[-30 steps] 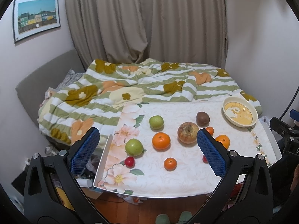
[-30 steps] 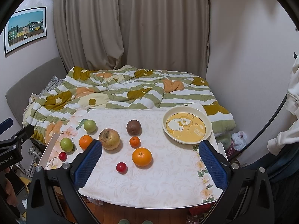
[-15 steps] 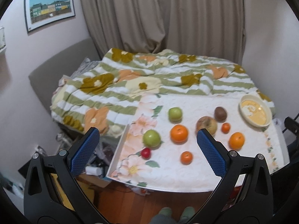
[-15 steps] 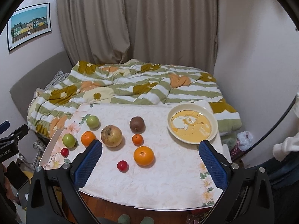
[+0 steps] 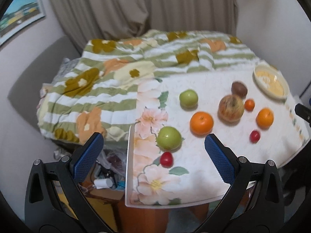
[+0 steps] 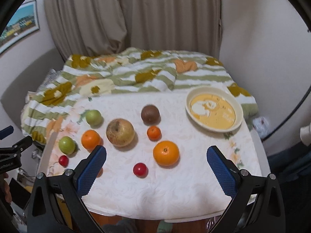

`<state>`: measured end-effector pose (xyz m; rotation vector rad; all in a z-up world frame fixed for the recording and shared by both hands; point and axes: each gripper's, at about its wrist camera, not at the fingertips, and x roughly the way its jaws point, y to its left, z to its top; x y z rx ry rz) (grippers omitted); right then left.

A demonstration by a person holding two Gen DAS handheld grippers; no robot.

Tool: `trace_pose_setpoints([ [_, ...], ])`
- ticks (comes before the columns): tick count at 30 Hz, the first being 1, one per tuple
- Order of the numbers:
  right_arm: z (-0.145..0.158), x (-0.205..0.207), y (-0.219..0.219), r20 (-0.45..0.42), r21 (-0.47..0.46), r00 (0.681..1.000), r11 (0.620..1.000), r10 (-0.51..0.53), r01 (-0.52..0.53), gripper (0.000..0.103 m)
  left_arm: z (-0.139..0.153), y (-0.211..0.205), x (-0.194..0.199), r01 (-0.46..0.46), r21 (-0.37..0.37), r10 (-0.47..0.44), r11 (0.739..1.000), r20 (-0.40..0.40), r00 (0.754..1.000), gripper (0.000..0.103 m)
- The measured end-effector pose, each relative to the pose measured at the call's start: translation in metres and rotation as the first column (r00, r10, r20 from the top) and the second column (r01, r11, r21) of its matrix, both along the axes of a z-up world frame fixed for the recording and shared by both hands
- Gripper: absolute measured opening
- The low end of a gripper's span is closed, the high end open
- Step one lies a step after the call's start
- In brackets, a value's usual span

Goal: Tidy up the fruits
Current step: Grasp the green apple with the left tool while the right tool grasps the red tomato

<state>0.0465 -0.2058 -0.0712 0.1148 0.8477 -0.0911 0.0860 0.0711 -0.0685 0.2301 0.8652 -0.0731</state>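
Beige curtains (image 6: 136, 19) and a green-striped floral quilt (image 6: 126, 77) behind a low table under a white flower-print cloth (image 6: 175, 184). Scattered across that cloth, fruit, none of it in the round cream dish with the yellow cartoon centre (image 6: 214, 111) at the far right corner. Taken as landmark, the large russet-yellow apple (image 6: 120, 129) near the middle: just beyond it to the right, a brown kiwi-like fruit (image 6: 150, 114); beside it on the right, a small mandarin (image 6: 154, 133); nearer and to the right, a big orange (image 6: 166, 152); in front, a small red cherry tomato (image 6: 139, 169). Left of the apple, a second orange (image 6: 91, 139), apart from it; farther left, two green apples, one toward the quilt (image 6: 93, 117), one toward the near edge (image 6: 67, 145), with another red cherry tomato (image 6: 63, 160) just in front of the latter. Partly hidden behind a blue pad, one more orange fruit. Held above the near edge, right gripper (image 6: 156, 171) spread wide, nothing between the blue pads. Left gripper (image 5: 153, 157) likewise gaping and empty, raised over the table's left end, the nearer green apple and the red tomato framed between its fingers but untouched.
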Motion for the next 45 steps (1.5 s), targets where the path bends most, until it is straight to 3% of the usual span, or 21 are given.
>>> trace_pose_setpoints([
  [4,-0.024,0.007,0.014,-0.046,0.052,0.997,0.997,-0.055,0.058,0.103,-0.029,0.009,0.022,0.064,-0.002,-0.064,0.998,-0.079,0.995,0.103],
  [12,-0.078,0.019,0.029,-0.168,0.007,0.971,0.985,-0.172,0.175,0.103,-0.084,0.002,0.058,0.222,0.030,-0.214,0.975,-0.172,0.962,0.103],
  [20,-0.115,0.024,0.032,-0.244,0.002,0.948,0.977,-0.204,0.211,0.103,-0.123,-0.011,0.074,0.320,0.045,-0.303,0.946,-0.219,0.927,0.103],
  [24,-0.125,0.029,0.035,-0.262,-0.001,0.942,0.977,-0.208,0.215,0.102,-0.135,-0.015,0.079,0.340,0.039,-0.320,0.940,-0.246,0.915,0.086],
  [26,-0.130,0.033,0.035,-0.277,0.006,0.940,0.978,-0.198,0.208,0.092,-0.138,-0.015,0.080,0.345,0.031,-0.326,0.938,-0.255,0.910,0.079],
  [29,-0.136,0.037,0.038,-0.295,0.000,0.937,0.981,-0.188,0.196,0.086,-0.143,-0.016,0.082,0.354,0.002,-0.340,0.935,-0.275,0.899,0.064],
  [37,-0.142,0.052,0.044,-0.309,-0.018,0.935,0.984,-0.175,0.178,0.063,-0.143,-0.014,0.081,0.370,-0.015,-0.359,0.929,-0.281,0.890,0.063],
  [42,-0.143,0.057,0.046,-0.304,-0.024,0.937,0.984,-0.174,0.175,0.057,-0.143,-0.012,0.080,0.370,-0.021,-0.360,0.929,-0.282,0.889,0.063],
  [45,-0.142,0.056,0.044,-0.298,-0.018,0.938,0.983,-0.178,0.181,0.041,-0.142,-0.011,0.081,0.368,-0.030,-0.361,0.929,-0.283,0.889,0.063],
])
